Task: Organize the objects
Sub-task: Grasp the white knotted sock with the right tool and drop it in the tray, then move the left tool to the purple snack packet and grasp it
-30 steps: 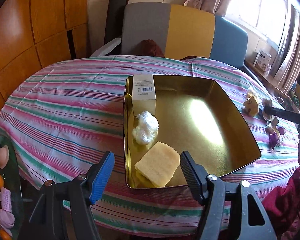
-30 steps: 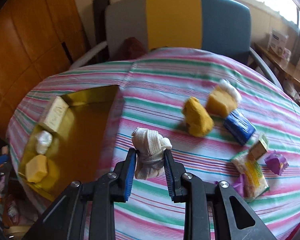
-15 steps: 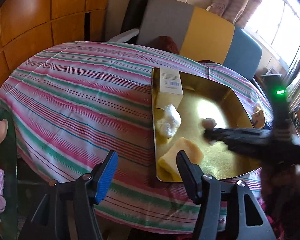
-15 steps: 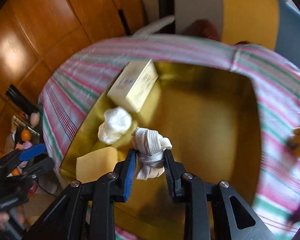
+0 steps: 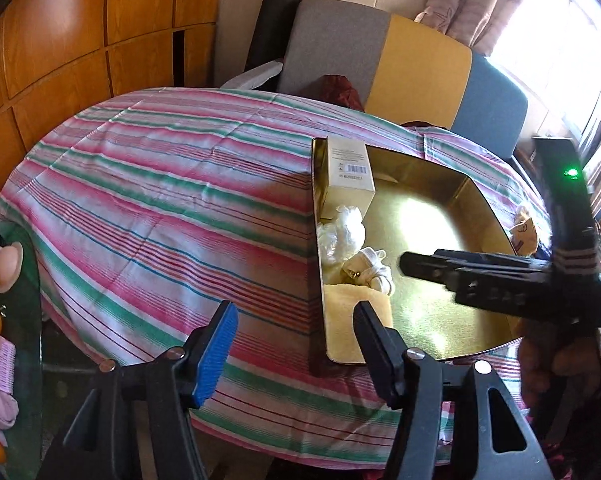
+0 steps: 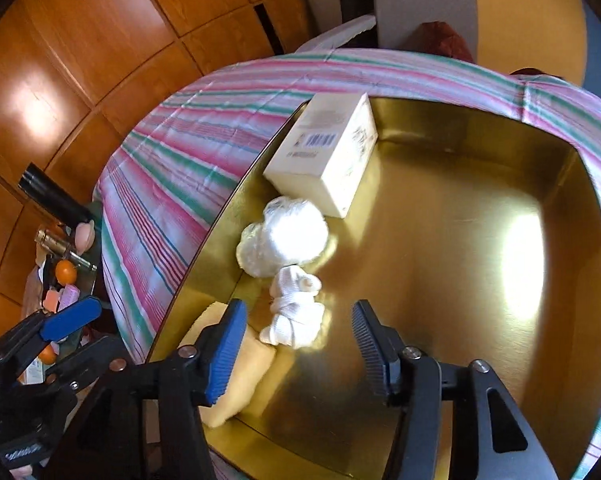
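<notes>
A knotted cream sock bundle (image 6: 296, 308), ribbed and folded on itself, lies on the floor of the gold tray (image 6: 452, 280) near its left wall, touching the white plastic wad (image 6: 284, 240) and beside the yellow sponge (image 6: 240, 380). The cream box (image 6: 324, 156) carries a barcode; its print is unreadable. The right gripper (image 6: 296, 352) hangs spread just over the bundle; the left gripper (image 5: 296, 344) is spread, empty.

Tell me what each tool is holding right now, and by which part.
Nothing is held. The right tool is open over the rolled sock lying loose in the gold tray; the left tool is open and empty.
</notes>
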### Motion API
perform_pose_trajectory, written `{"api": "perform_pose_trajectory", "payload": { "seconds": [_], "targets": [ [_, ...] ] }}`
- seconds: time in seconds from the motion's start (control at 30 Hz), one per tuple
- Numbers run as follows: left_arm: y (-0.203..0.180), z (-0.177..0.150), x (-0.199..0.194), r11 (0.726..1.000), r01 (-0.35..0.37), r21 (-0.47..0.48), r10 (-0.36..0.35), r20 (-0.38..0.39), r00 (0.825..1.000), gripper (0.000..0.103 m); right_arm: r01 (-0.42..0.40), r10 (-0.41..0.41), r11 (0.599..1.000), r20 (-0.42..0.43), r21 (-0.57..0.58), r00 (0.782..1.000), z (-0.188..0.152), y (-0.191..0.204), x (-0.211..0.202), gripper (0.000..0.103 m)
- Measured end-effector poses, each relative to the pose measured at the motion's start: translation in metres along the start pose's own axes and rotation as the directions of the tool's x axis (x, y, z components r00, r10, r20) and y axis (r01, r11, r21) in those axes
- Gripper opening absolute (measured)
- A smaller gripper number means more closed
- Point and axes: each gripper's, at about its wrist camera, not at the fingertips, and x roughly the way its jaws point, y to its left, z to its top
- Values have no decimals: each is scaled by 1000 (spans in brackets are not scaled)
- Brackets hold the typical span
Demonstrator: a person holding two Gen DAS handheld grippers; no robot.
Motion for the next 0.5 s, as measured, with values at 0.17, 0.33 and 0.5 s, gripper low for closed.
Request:
{"api": "perform_pose_trajectory", "payload": {
  "seconds": [0.17,0.33,0.5],
  "targets": [
    [-12,4,-4,999,0,32,0,12,1000,61,37,-37,999,58,5,998,-5,-15,-34,66],
    [-30,7,-9,996,10,85,-12,22,1000,61,95,-96,995,110,11,989,-15,-36,-70,67],
    [-49,9,-10,991,25,128,-27,18,999,61,165,-170,985,155,49,973,-29,-73,-109,72]
  ]
}}
